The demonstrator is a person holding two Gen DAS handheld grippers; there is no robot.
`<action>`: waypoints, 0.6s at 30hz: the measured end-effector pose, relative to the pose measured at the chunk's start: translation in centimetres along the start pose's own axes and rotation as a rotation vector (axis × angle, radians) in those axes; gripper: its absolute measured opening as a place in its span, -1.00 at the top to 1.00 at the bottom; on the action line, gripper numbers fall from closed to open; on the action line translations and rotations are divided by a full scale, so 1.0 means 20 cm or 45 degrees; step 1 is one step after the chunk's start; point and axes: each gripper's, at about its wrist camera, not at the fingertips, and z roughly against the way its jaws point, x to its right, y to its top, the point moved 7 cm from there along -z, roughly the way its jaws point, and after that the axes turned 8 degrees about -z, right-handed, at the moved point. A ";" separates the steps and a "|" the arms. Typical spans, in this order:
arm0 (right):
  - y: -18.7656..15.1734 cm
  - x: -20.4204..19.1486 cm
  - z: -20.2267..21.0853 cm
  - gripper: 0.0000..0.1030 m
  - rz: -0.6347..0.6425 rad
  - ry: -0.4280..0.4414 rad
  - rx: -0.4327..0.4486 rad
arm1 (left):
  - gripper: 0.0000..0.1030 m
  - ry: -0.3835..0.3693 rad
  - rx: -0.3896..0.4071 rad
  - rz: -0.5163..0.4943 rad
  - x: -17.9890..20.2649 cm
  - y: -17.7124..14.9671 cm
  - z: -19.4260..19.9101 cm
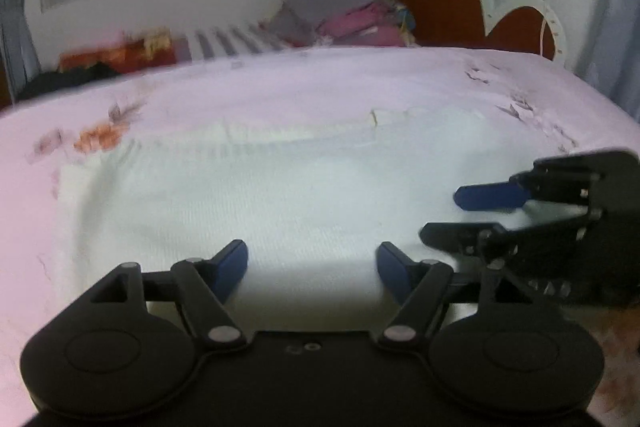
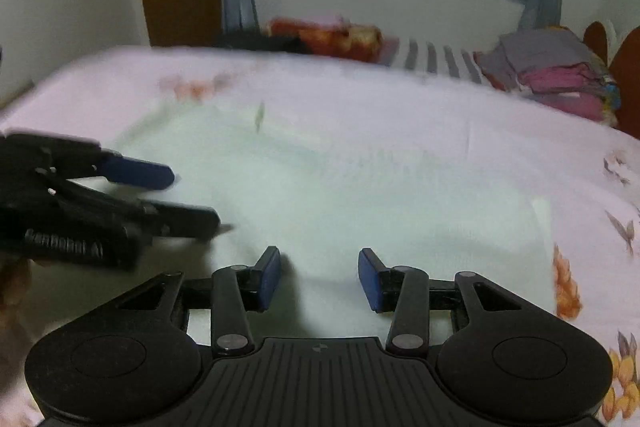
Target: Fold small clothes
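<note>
A white knit garment lies spread flat on the pink flowered bed sheet; it also shows in the right wrist view. My left gripper is open and empty, low over the garment's near edge. My right gripper is open and empty, also over the near edge. Each gripper shows in the other's view: the right gripper at the right, the left gripper at the left, both with fingers apart over the cloth.
A stack of folded grey and pink clothes sits at the far end by the brown headboard. A red-orange patterned item and dark cloth lie at the far side under the window. The bed edge drops off at the right.
</note>
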 end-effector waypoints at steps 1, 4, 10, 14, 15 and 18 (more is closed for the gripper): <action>-0.01 0.00 0.00 0.17 -0.004 0.000 0.012 | -0.38 -0.003 -0.007 0.011 0.00 0.00 0.01; 0.02 0.02 0.03 0.17 -0.067 0.018 -0.011 | -0.38 0.000 0.005 0.021 -0.03 0.00 0.06; -0.02 0.16 0.12 0.17 -0.128 -0.111 0.015 | -0.41 0.105 0.002 0.065 -0.22 -0.15 0.14; -0.11 0.33 0.21 0.17 -0.258 -0.153 0.028 | -0.35 0.136 0.021 0.159 -0.28 -0.23 0.25; -0.11 0.32 0.24 0.17 -0.250 -0.159 0.031 | -0.35 0.140 0.036 0.164 -0.25 -0.22 0.29; -0.11 0.18 0.32 0.17 -0.206 -0.093 0.080 | -0.37 0.084 0.099 0.144 -0.10 -0.20 0.37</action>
